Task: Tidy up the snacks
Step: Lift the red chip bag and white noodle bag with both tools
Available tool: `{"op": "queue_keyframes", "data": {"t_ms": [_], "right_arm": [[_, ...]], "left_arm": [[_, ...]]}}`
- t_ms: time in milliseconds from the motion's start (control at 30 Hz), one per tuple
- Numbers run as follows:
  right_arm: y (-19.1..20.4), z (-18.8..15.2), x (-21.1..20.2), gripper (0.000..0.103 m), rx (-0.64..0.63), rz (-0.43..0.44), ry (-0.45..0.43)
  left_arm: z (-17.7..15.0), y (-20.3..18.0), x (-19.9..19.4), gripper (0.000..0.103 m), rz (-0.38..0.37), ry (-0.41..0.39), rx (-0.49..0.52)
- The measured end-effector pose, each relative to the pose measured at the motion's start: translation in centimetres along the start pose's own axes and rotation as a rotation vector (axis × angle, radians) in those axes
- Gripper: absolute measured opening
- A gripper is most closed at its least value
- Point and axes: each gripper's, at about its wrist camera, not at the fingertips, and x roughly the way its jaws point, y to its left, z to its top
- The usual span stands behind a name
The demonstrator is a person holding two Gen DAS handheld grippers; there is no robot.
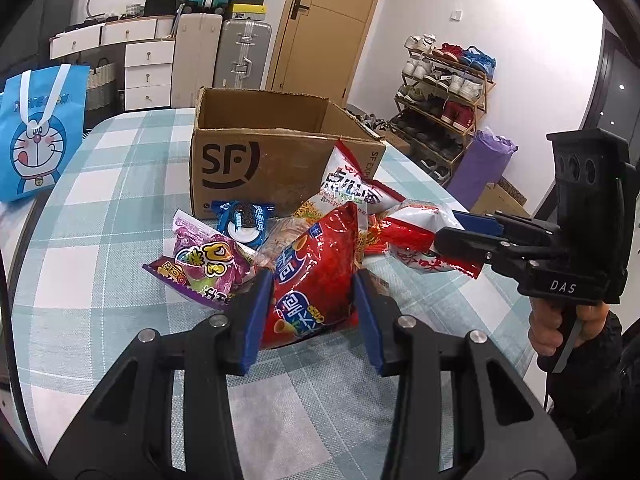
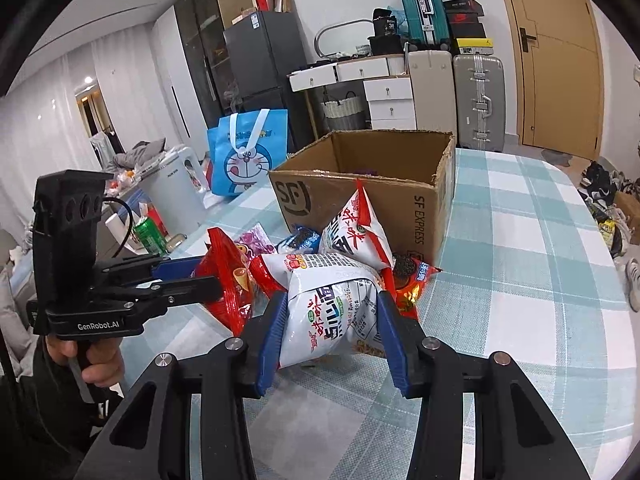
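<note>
Two hand-held grippers work a heap of snack packets on a table covered in a pale blue and white checked cloth [image 1: 120, 208]. The left gripper [image 1: 312, 312] has its blue pads pressed into either side of a red snack bag [image 1: 316, 280], which bulges between them; in the right wrist view the same red bag [image 2: 230, 280] shows pinched at the tip of that gripper [image 2: 208, 276]. The right gripper [image 2: 332, 332] is clamped on a white snack bag with red print [image 2: 332, 304], the packet squeezed between its two pads; from the left wrist view this bag [image 1: 416, 232] sits at the tip of the right gripper [image 1: 448, 232], to the right of the red one. Just ahead of both grippers stands an open cardboard box marked SF [image 1: 240, 160], its flaps up. A second white and red packet [image 1: 352, 180] leans against the box's near corner, beyond the red bag. Left of the left gripper lie a purple candy packet [image 1: 208, 264] and, farther on by the box's front wall, a blue cookie packet [image 1: 244, 224]. Beyond the right gripper's right pad an orange-red packet with a dark cookie picture [image 2: 412, 276] rests on the cloth beside the box. A blue cartoon-cat tote bag [image 1: 36, 132] stands well off to the left of the left gripper.
</note>
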Motion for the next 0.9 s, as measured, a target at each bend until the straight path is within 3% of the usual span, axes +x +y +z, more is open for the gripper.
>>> {"op": "queue_keyframes", "data": {"t_ms": [233, 533, 700, 900], "right_arm": [[0.2, -0.1, 0.3, 0.045, -0.003, 0.001, 0.009], [0.1, -0.8, 2.3, 0.045, 0.005, -0.008, 0.065], [0.0, -0.9, 2.7, 0.045, 0.007, -0.008, 0.068], [0.2, -1.0, 2.9, 0.045, 0.005, -0.009, 0.073]], "left_arm": [[-0.1, -0.1, 0.0, 0.037, 0.006, 0.009, 0.007], [-1.5, -0.5, 3.2, 0.038, 0.021, 0.128, 0.033], [-2.2, -0.8, 4.6, 0.057, 0.044, 0.164, 0.033], [-2.7, -0.8, 6.0, 0.062, 0.049, 0.178, 0.013]]}}
